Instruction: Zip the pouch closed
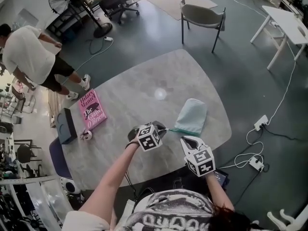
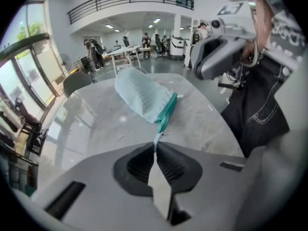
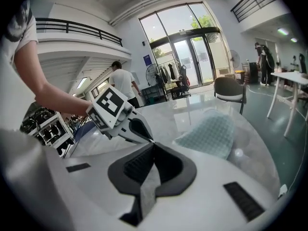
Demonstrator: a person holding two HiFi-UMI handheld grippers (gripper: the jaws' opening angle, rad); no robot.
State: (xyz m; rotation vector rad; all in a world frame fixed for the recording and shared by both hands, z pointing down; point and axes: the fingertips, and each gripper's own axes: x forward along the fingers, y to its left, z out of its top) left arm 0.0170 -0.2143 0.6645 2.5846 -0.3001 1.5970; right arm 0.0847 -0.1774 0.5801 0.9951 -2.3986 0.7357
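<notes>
A pale teal mesh pouch (image 1: 192,115) lies on the round grey table (image 1: 144,81), its darker teal zip edge (image 1: 182,130) facing me. My left gripper (image 1: 163,128) is at the zip's left end. In the left gripper view its jaws (image 2: 155,146) are shut on the thin pale pull strip (image 2: 157,137) that runs from the pouch (image 2: 142,97). My right gripper (image 1: 185,139) hangs just near of the zip edge, shut with nothing between its fingers (image 3: 153,142). In the right gripper view the pouch (image 3: 211,134) lies ahead to the right and the left gripper (image 3: 144,134) is close in front.
A pink book (image 1: 91,109), a dark box (image 1: 66,125) and a small white item (image 1: 85,135) sit at the table's left edge. A chair (image 1: 202,16) stands beyond the table and a person (image 1: 29,57) to the far left. Cables and a power strip (image 1: 260,122) lie on the floor at right.
</notes>
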